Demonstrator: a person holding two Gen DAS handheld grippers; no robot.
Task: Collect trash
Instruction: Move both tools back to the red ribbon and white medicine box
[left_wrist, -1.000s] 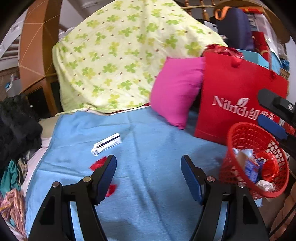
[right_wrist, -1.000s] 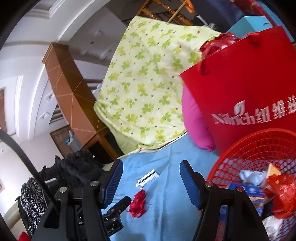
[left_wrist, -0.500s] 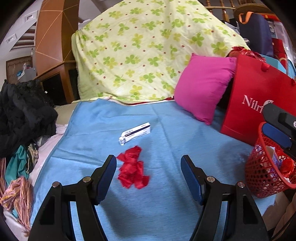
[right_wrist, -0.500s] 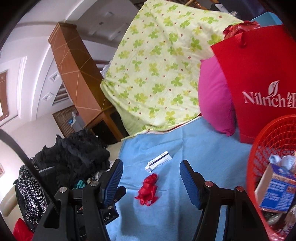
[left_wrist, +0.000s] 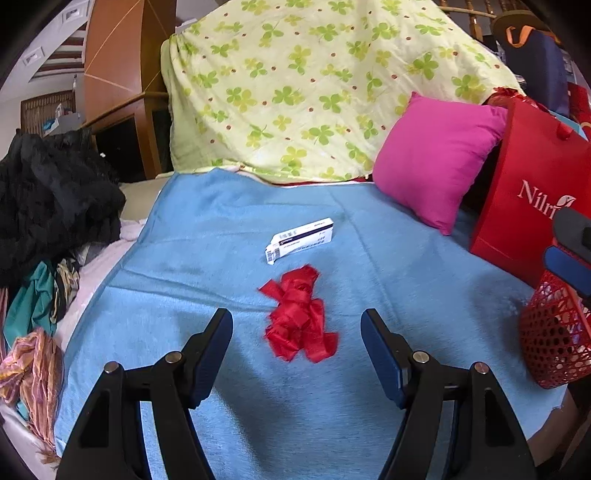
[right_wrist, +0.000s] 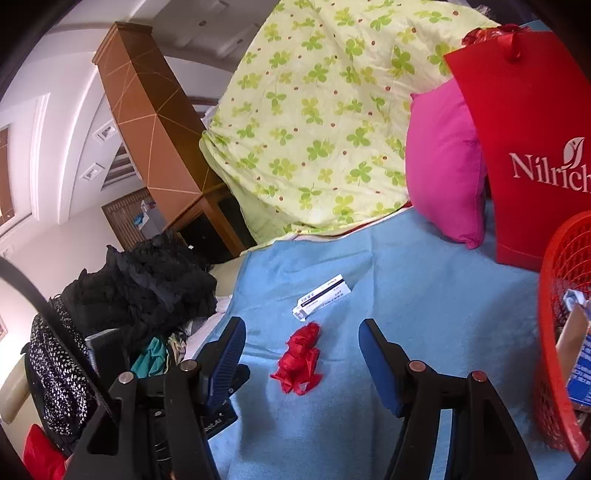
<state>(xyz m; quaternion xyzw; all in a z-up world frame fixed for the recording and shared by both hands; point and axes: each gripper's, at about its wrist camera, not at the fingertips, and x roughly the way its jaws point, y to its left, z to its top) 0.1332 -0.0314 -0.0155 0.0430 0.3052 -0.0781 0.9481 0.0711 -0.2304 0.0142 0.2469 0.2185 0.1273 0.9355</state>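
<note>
Blue blanket carries red ribbon wad, white carton (just apart), pink cushion.

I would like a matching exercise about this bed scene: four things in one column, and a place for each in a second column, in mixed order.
Things:
1. crumpled red ribbon
2. small white box
3. pink pillow
4. red mesh basket

Places:
A. leaning against the red paper bag
B. at the right edge of the blue blanket
C. nearest, just ahead of the left gripper
D. just beyond the ribbon

Pairs: 1-C, 2-D, 3-A, 4-B
</note>
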